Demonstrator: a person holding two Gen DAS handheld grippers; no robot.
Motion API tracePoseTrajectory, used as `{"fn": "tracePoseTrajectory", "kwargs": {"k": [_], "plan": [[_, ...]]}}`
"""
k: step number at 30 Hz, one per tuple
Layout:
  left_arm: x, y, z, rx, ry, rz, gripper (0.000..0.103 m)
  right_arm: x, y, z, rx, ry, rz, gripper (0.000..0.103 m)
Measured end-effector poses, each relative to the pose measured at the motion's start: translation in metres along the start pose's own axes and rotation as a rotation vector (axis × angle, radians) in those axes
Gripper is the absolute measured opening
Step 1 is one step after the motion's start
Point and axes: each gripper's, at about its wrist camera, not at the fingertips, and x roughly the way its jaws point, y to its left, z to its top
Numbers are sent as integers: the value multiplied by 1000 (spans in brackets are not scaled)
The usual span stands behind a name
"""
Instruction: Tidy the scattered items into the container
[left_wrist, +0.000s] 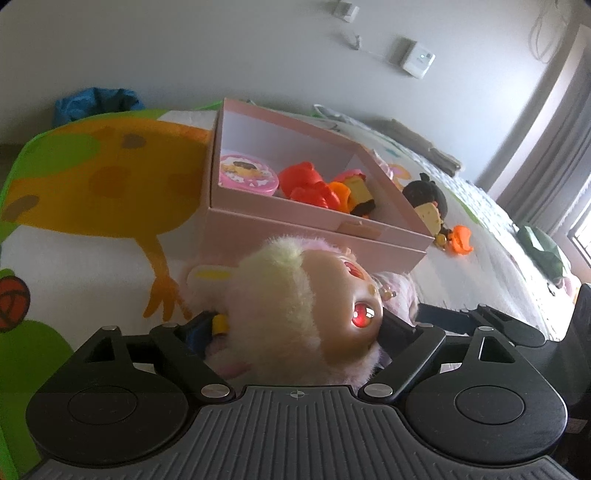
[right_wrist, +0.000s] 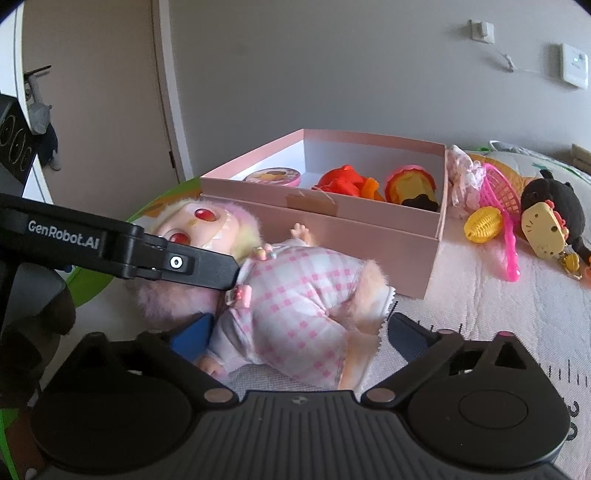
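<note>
A furry doll in a pink checked dress (right_wrist: 295, 295) lies on the bed in front of the pink box (right_wrist: 369, 236). My left gripper (left_wrist: 299, 325) is shut on the doll's head (left_wrist: 295, 295), which fills the gap between its fingers. One left finger (right_wrist: 207, 267) crosses the doll's neck in the right wrist view. My right gripper (right_wrist: 299, 332) is shut on the doll's body, its blue pads (right_wrist: 195, 332) against both sides. The box (left_wrist: 314, 229) holds a pink round tin (left_wrist: 247, 173), a red toy (left_wrist: 306, 184) and a cupcake toy (right_wrist: 410, 184).
Right of the box lie a black plush (right_wrist: 550, 199), a yellow cat toy (right_wrist: 543, 229), a yellow ball (right_wrist: 482, 219), a pink racket (right_wrist: 502, 221), a lace cloth (right_wrist: 461, 177) and an orange piece (left_wrist: 461, 240). A giraffe-print cover (left_wrist: 110, 177) spreads left.
</note>
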Motion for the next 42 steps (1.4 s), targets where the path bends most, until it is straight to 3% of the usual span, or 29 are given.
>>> {"fn": "tracePoseTrajectory", "kwargs": {"k": [7,15,30,34,42], "plan": [[-4,-9,-1,45,-5,16,84,-4,7,-1,-3,2,-23,94],[-20,-18,-7,68,8,9,84,-29,13,-5,23,4,-8,94],[-61,-49,-5,151,-40,-29,84,-76,17,17,-16,-84,-35,93],[-58,-56,14,198,-48,-48,84,-71,6,44,-67,-139,-80,93],[-13,-56,104,251,-111,-39,84,-6,-26,118,-91,-207,-167,93]]}}
